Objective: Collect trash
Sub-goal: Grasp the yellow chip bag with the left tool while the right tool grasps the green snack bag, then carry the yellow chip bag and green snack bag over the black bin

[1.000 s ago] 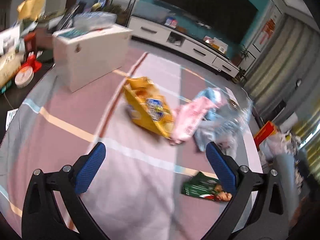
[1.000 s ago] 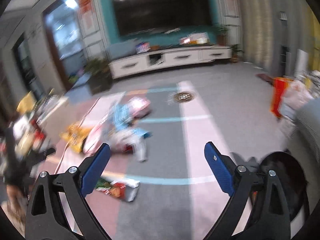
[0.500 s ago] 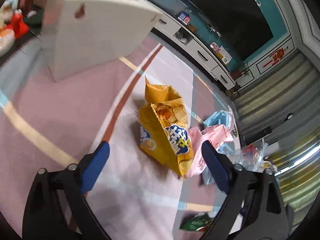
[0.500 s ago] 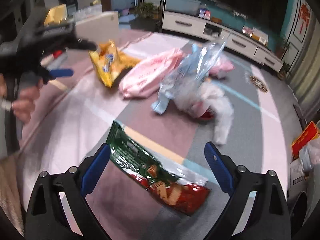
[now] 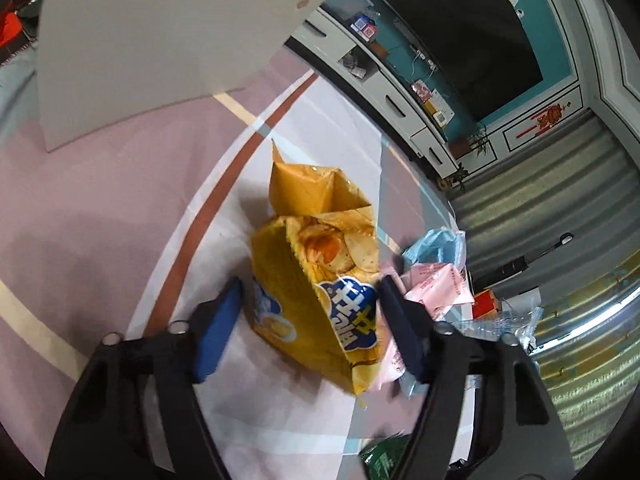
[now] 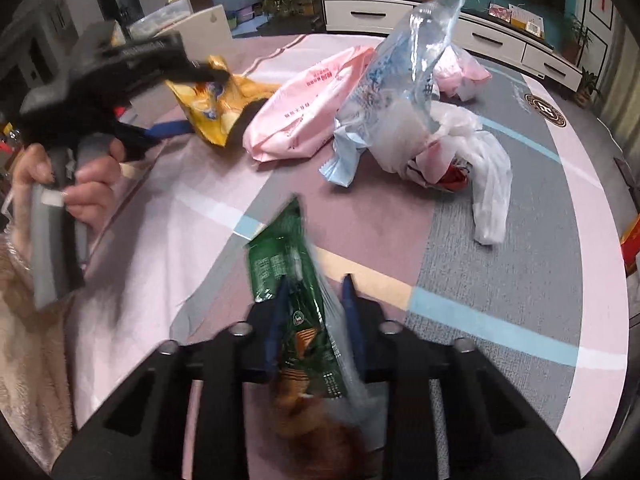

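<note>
Both tools are on their first pieces of trash, so the collecting looks barely started. The right tool (image 6: 314,322) has clamped down on the green snack wrapper (image 6: 292,280), which stands pinched between its blue pads with one end poking up ahead of the jaws. The left tool (image 5: 310,320) is mid-squeeze on the yellow chip bag (image 5: 320,288) — jaws closing, the bag sitting between the pads. The pad on the right of the left wrist view looks to be touching the bag, but the other one appears just clear of it, so that grip isn't made yet. In the right wrist view the person's hand (image 6: 76,184) is on the left tool's handle.

What's left is most of it. Just past the chip bag lies a pink plastic package (image 6: 304,108), and ahead of the right tool there's a heap — a clear blue-printed bag (image 6: 396,80) sticking up, a white plastic bag (image 6: 480,168) and something red tucked under it. All of that sits on the patterned rug (image 6: 500,280).

No bin shows for certain. A white box (image 5: 152,32) stands beyond the left tool, though whether it's the drop-off can't be told. Guess: two items nearly in hand, nothing binned.
</note>
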Demonstrator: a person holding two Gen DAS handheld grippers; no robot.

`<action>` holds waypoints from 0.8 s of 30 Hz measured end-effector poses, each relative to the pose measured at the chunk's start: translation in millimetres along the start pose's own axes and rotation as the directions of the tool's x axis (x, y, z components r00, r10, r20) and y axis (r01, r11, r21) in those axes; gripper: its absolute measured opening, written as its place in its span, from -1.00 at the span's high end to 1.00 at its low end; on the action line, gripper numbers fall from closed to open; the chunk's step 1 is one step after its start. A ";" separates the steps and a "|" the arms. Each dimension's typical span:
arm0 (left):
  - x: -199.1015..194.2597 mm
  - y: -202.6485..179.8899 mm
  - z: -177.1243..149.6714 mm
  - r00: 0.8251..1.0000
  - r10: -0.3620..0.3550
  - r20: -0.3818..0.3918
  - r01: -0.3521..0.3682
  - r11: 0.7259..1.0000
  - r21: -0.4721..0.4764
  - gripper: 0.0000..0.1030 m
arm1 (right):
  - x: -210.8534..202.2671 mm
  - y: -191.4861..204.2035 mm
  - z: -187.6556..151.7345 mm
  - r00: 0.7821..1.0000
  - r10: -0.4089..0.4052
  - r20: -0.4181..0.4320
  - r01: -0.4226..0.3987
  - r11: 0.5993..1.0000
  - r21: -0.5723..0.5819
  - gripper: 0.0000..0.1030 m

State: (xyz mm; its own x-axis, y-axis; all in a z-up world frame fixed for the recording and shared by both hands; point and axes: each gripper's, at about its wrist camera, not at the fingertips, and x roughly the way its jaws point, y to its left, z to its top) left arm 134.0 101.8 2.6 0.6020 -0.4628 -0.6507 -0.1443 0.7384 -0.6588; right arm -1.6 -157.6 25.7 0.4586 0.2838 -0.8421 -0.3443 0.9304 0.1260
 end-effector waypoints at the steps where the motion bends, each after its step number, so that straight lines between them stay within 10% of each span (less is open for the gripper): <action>1: 1.7 0.9 -0.1 1.000 -0.010 -0.002 0.010 1.000 -0.003 -0.19 | -0.8 0.6 -0.4 1.000 0.003 0.002 -0.003 1.000 0.002 0.64; 5: -1.3 0.7 -5.8 1.000 -0.027 0.012 0.027 1.000 -0.003 0.25 | -2.4 1.4 -1.5 1.000 0.007 0.004 -0.007 1.000 0.008 0.66; 14: -46.3 -20.3 -22.5 0.992 0.055 0.114 -0.058 0.998 0.029 0.30 | -12.9 -3.3 1.7 0.999 0.022 0.037 -0.023 0.999 0.039 0.67; 24: -130.5 -80.5 -73.9 0.926 0.163 0.342 -0.246 0.945 0.216 0.29 | -67.2 -9.5 3.7 0.985 0.030 0.170 -0.049 0.993 0.111 0.67</action>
State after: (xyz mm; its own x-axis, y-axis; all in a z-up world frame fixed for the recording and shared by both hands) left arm 9.1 66.5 112.6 0.8022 -0.1406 -0.5803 -0.1149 0.9174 -0.3810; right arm -26.1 -184.7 83.0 0.5811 0.3469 -0.7362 -0.2733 0.9353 0.2250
